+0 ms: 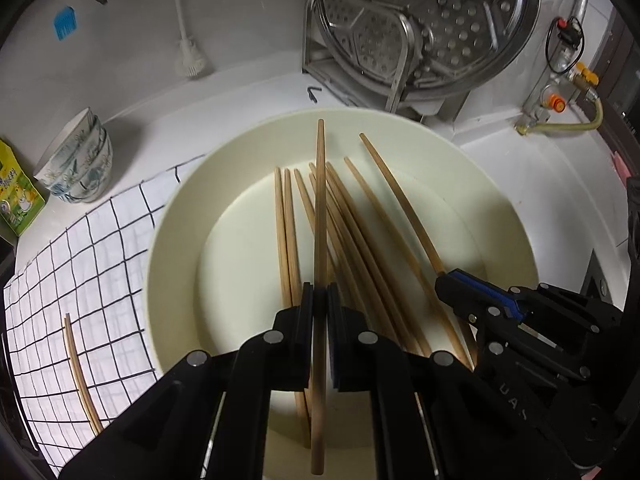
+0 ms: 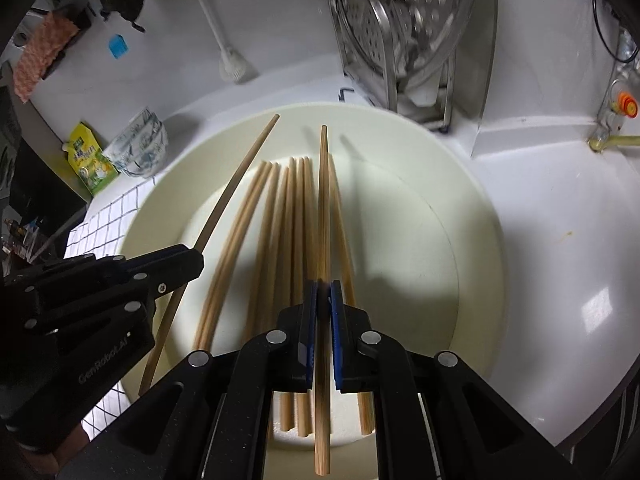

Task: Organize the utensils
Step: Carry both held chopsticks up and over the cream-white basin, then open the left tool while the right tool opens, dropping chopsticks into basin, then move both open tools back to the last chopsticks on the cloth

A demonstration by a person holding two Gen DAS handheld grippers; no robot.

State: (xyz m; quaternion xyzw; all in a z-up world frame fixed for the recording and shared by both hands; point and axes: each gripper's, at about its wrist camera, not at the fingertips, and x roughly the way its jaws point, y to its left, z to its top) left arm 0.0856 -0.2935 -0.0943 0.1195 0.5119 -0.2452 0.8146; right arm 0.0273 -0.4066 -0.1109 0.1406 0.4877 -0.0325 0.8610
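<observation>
A cream round basin [image 1: 180, 216] [image 2: 440, 152] holds several wooden chopsticks [image 1: 288, 236] [image 2: 280, 216] lying side by side. My left gripper [image 1: 320, 296] is shut on one chopstick [image 1: 320, 200] and holds it above the basin, pointing away; it also shows in the right wrist view [image 2: 188, 264] with its chopstick [image 2: 240, 176]. My right gripper [image 2: 324, 288] is shut on another chopstick [image 2: 323, 208] above the basin; it shows in the left wrist view [image 1: 444, 284] with its chopstick [image 1: 400, 200].
One chopstick [image 1: 80, 372] lies on a checked cloth [image 1: 80, 272] left of the basin. Stacked patterned bowls [image 1: 80, 160] and a green-yellow packet [image 1: 16, 192] stand at the far left. A metal rack with a perforated steamer plate [image 1: 432, 20] stands behind the basin. Gas valve fittings [image 1: 560, 96] are at the back right.
</observation>
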